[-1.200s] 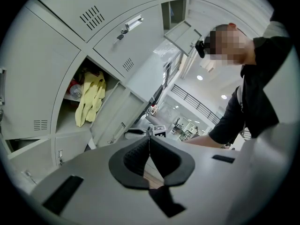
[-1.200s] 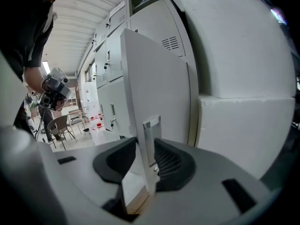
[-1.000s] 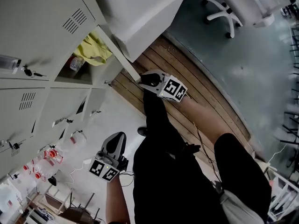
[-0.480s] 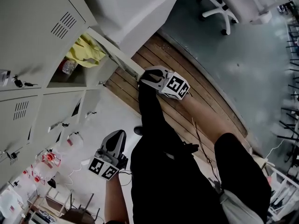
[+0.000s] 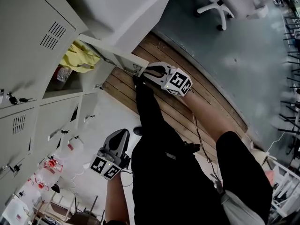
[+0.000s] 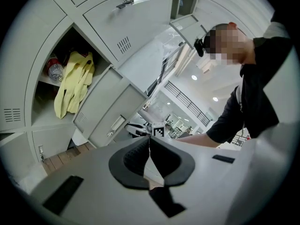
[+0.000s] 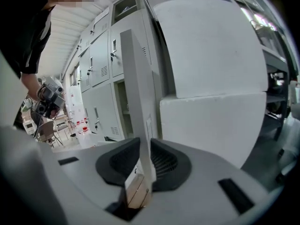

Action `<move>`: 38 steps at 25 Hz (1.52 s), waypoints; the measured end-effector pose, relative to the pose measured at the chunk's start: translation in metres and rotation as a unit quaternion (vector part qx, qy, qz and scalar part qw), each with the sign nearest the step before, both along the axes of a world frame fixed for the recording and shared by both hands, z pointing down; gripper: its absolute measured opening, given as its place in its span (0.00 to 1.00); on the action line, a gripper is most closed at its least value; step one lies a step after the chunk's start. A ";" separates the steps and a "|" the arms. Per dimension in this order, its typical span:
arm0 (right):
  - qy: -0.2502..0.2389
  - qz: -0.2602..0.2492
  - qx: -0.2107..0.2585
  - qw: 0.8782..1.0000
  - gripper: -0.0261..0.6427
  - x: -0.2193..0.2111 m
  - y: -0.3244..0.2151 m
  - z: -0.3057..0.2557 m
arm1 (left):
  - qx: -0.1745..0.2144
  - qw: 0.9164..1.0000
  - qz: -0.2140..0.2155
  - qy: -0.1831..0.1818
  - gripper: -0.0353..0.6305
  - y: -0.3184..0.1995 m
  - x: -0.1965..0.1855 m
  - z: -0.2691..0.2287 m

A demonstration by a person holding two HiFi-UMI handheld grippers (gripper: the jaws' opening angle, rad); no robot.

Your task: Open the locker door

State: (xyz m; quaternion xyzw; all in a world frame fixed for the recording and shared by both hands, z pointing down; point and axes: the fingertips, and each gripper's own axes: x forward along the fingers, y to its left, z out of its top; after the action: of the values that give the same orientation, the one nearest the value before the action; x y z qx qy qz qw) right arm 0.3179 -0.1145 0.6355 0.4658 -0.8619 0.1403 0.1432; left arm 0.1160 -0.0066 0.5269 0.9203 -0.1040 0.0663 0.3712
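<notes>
The grey locker door [image 5: 112, 53] stands swung out from its open compartment [image 6: 51, 121]. Its free edge [image 7: 138, 93] runs between the jaws of my right gripper [image 5: 140, 71]. The right gripper [image 7: 145, 158] is closing, and both pads sit against the door's thin edge. Inside the compartment hang a yellow cloth [image 5: 79, 57] and a small bottle [image 5: 63, 73]; the left gripper view shows the same yellow cloth [image 6: 72, 81]. My left gripper [image 5: 123, 134] hangs low by my leg, away from the lockers. In its own view the left gripper [image 6: 149, 142] is shut with nothing in it.
A big white block [image 5: 126, 8] stands just behind the open door, close to its outer face [image 7: 211, 55]. Shut lockers with keys [image 5: 18, 100] fill the left. Jugs with red caps [image 5: 47, 165] sit on the floor. A chair base [image 5: 213, 3] stands far off.
The door has swung further out from the compartment. My right gripper has stayed at its free edge, and the edge now lies between its jaws. The left gripper has barely moved.
</notes>
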 end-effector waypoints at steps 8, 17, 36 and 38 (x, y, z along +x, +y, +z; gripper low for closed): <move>-0.014 0.051 -0.001 0.999 0.12 0.036 -0.014 0.000 | -0.014 1.000 0.007 0.002 0.08 -0.005 0.017 0.008; -0.001 0.046 -0.007 0.999 0.09 0.044 -0.019 -0.001 | -0.007 1.000 -0.004 0.004 0.08 -0.028 0.025 0.007; -0.052 0.057 0.067 0.995 0.09 -0.032 0.062 -0.180 | 0.106 0.991 -0.044 0.070 0.08 -0.004 -0.020 -0.122; -0.057 0.041 0.095 0.993 0.08 -0.057 0.075 -0.219 | 0.130 0.987 -0.053 0.078 0.08 0.004 -0.034 -0.147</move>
State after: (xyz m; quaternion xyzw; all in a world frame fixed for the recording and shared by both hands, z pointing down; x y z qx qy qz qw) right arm 0.2611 -0.0396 0.4170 0.5032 -0.8584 0.0901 0.0432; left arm 0.0817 -0.0028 0.3798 0.9562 -0.1310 -0.0392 0.2587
